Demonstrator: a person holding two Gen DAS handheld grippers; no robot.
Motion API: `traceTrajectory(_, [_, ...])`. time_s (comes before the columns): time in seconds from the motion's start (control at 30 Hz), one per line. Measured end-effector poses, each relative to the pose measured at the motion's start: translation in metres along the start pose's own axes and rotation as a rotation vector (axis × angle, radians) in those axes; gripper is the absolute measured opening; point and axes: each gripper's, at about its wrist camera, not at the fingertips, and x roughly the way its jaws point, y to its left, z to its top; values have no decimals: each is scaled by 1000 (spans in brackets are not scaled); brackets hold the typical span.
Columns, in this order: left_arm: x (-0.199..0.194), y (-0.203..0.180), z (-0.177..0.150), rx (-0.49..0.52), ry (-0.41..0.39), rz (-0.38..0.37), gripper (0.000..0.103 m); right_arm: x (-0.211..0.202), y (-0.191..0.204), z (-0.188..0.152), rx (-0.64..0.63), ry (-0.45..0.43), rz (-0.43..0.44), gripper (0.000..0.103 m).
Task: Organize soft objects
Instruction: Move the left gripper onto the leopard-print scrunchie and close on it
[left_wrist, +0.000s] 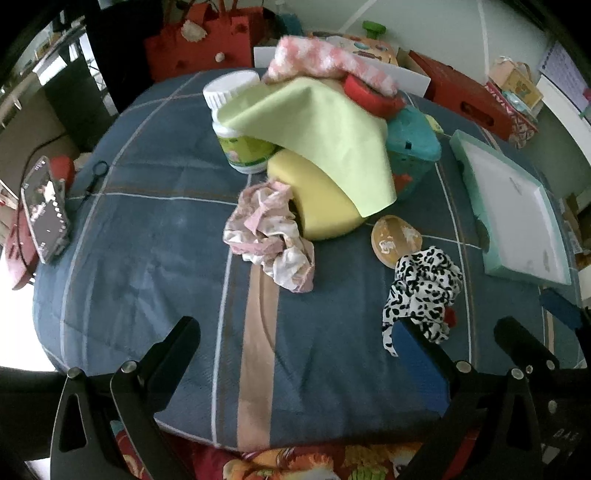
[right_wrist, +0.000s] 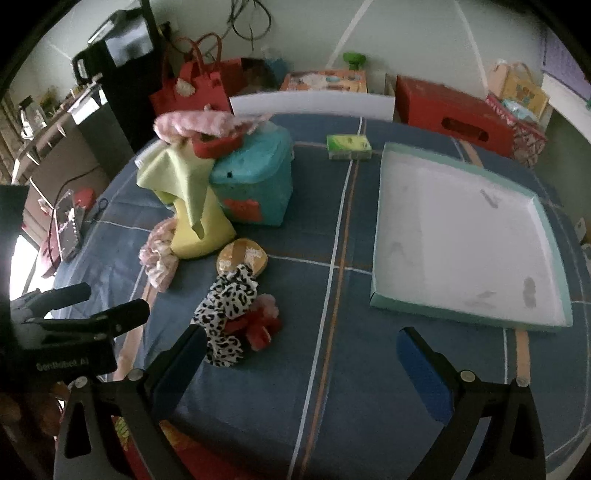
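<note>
Leopard-print cloth lies near open blue quilt, beside tray.

dim, cool cast | left-edge glare | fisheye bending | slight blur

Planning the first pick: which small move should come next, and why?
Probably ease the right gripper forward-left onto the leopard-print cloth. Both grippers are open and hold nothing, that cloth lies nearest, and the tray beside it holds nothing.

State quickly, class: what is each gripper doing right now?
Left gripper: open, holding nothing.
Right gripper: open, holding nothing.
</note>
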Motion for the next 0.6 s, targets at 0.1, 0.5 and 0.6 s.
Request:
traceTrajectory(0.1, [13,7,4,-28,34,-12,103,10,-2,1,0,44,10,103])
traceTrajectory(0.5, [19,31,19,-76,71,-31,103,42,8,5,-25,134,49,103])
traceTrajectory(0.6, [18,20,22,-55,81,-38,103,46,-3,4,24,156,52,103])
